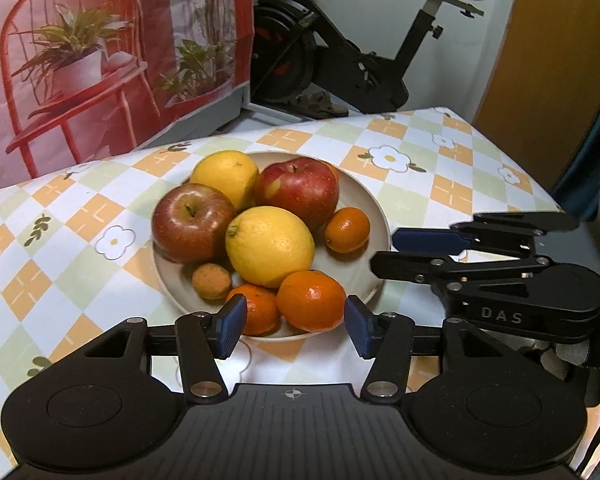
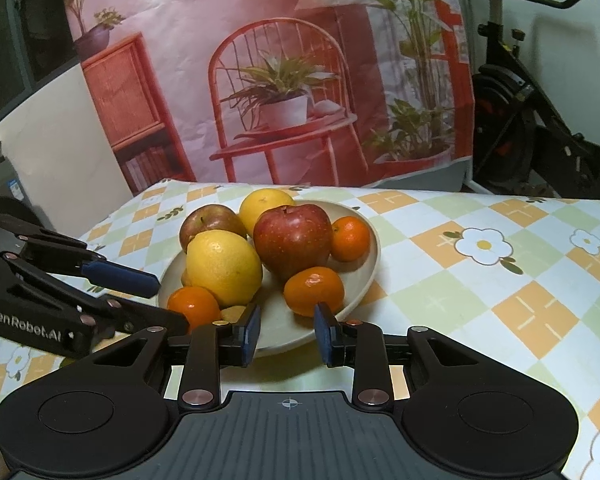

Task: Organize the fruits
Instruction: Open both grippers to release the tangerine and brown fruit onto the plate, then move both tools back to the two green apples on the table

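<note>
A beige plate point(image 1: 358, 196) point(image 2: 364, 276) holds two red apples point(image 1: 194, 222) point(image 1: 298, 192), two yellow citrus fruits point(image 1: 270, 244) point(image 1: 226, 174), several mandarins and a small brown fruit point(image 1: 211, 281). My left gripper point(image 1: 295, 326) stands open at the plate's near rim. A mandarin point(image 1: 311, 300) sits between its fingertips, against the right pad and clear of the left one. My right gripper point(image 2: 287, 334) is at the plate's other side with a narrow gap and nothing in it. Another mandarin point(image 2: 314, 292) lies just beyond its tips, untouched.
The plate stands on a checked flower-print tablecloth point(image 1: 420, 168). A printed backdrop point(image 1: 100, 60) hangs behind the table, and an exercise bike point(image 1: 340, 60) stands past the far edge. The table's right edge point(image 1: 540, 184) is near my right gripper point(image 1: 384, 250).
</note>
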Demonstrator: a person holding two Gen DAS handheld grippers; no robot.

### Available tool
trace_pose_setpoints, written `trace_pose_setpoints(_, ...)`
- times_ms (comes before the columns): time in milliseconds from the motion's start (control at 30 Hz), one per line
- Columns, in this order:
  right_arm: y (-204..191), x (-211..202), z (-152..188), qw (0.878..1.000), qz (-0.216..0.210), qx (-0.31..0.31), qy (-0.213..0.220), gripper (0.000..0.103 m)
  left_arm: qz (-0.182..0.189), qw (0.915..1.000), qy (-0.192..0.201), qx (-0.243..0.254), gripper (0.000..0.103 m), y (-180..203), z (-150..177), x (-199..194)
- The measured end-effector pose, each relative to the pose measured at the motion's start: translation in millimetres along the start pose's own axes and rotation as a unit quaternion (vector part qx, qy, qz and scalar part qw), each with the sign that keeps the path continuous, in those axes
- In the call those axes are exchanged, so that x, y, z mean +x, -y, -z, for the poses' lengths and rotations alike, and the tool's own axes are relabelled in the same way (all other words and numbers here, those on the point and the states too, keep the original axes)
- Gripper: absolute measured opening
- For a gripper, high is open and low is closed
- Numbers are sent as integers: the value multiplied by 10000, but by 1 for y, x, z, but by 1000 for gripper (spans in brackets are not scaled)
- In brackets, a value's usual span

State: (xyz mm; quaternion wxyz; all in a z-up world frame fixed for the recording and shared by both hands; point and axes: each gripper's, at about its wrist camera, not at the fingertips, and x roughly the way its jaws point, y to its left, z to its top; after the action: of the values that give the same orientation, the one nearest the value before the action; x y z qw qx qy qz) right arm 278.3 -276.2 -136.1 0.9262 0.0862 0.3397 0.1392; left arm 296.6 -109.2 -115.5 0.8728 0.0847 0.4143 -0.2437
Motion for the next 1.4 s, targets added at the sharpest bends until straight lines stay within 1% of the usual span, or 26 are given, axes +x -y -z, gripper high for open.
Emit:
trace_pose_setpoints(133, -3, -12, 1, 9999, 20, 88, 75, 29, -77, 9998, 135, -115, 57, -8, 2, -15)
trace_pose_setpoints(300, -15, -24, 3, 9999, 0, 104, 104, 30, -218, 9988, 288, -322, 57, -26, 8, -37)
trace_pose_setpoints(433, -31, -33, 7, 9999, -60, 68, 93, 32, -364, 9976, 352, -478, 57, -43, 20, -55)
trace_pose_setpoints(533, -46, -37, 11, 9999, -116, 22, 51, 34, -387, 9969, 364, -588, 57, -52, 32, -65)
trace_pose_setpoints(567, -51, -37, 13, 9999, -135, 0, 24, 34, -378, 9967, 366, -623, 57, -55, 36, -68)
trace_pose_setpoints(633, -61, -38, 18, 9998, -172, -58, -45, 39, -347, 9963, 359, -698, 57, -59, 45, -71)
trace_pose_setpoints(833, -93, -39, 31, 9985, -355, -293, -300, 46, -241, 9946, 363, -946, 56, -67, 63, -74)
trace_pose_setpoints(1100, -125, -34, 40, 9942, -591, -651, -620, 50, -187, 9930, 426, -1081, 56, -75, 75, -77)
trace_pose_setpoints(1400, -133, -17, 51, 9896, -556, -824, -1044, 50, -126, 9924, 396, -1161, 56, -77, 82, -75)
